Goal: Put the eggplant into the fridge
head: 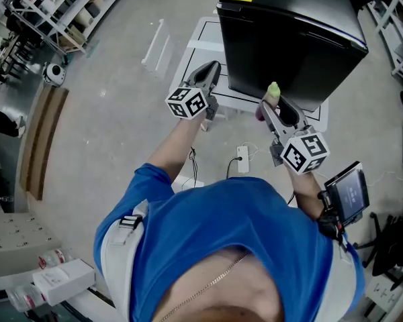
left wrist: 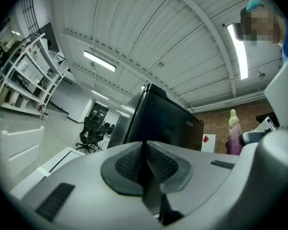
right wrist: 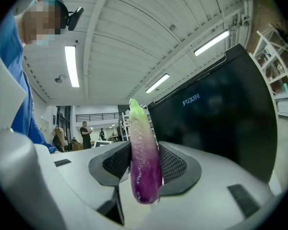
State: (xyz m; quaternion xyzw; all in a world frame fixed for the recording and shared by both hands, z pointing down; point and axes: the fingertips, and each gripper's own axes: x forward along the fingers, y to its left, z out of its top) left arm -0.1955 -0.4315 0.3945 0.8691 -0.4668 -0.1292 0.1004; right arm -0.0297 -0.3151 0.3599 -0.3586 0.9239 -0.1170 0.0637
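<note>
Directly below the camera, a person in a blue shirt [head: 215, 247] holds both arms forward, one gripper in each hand. On the left gripper [head: 212, 69], the fingers [left wrist: 127, 164] are closed flat against each other, with nothing between them. On the right gripper [right wrist: 144, 163], the fingers are clamped on the eggplant [right wrist: 145, 147]. It stands upright between them, its purple end hanging just below the pads and its pale green tip rising above them. Just beyond both pairs of fingers stands the black fridge [head: 289, 39], its door shut, on a white platform [head: 198, 45] on the grey floor [head: 121, 99]. The left fingers point towards the fridge's left edge. The right fingers and eggplant are near its front, apart from it. Farther off, to the left of the left fingers, are white shelves [left wrist: 24, 75] and black office chairs [left wrist: 89, 131].
</note>
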